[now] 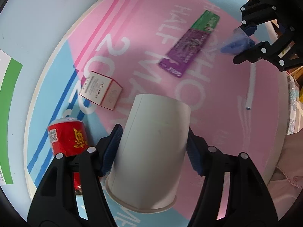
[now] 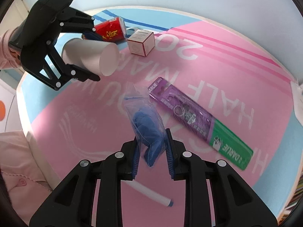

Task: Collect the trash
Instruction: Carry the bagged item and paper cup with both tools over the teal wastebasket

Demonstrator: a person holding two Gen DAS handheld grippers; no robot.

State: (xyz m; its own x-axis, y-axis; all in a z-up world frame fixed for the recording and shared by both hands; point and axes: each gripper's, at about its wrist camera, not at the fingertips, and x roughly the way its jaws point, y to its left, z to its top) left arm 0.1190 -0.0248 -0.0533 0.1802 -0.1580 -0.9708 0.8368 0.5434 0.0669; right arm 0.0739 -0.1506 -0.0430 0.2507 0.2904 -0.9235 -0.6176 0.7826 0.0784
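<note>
The left hand-held gripper (image 1: 153, 149) is clamped partway closed on a white paper cup (image 1: 151, 151), held sideways above the round pink-and-blue worktop (image 1: 217, 113). The right hand-held gripper (image 2: 151, 151) is pinched tight on a clear bag with something blue inside (image 2: 147, 128). Below lie the rest — red cup (image 1: 68, 138), small box (image 1: 102, 90), purple-green packet (image 1: 191, 45), white tube (image 1: 251, 87).
</note>
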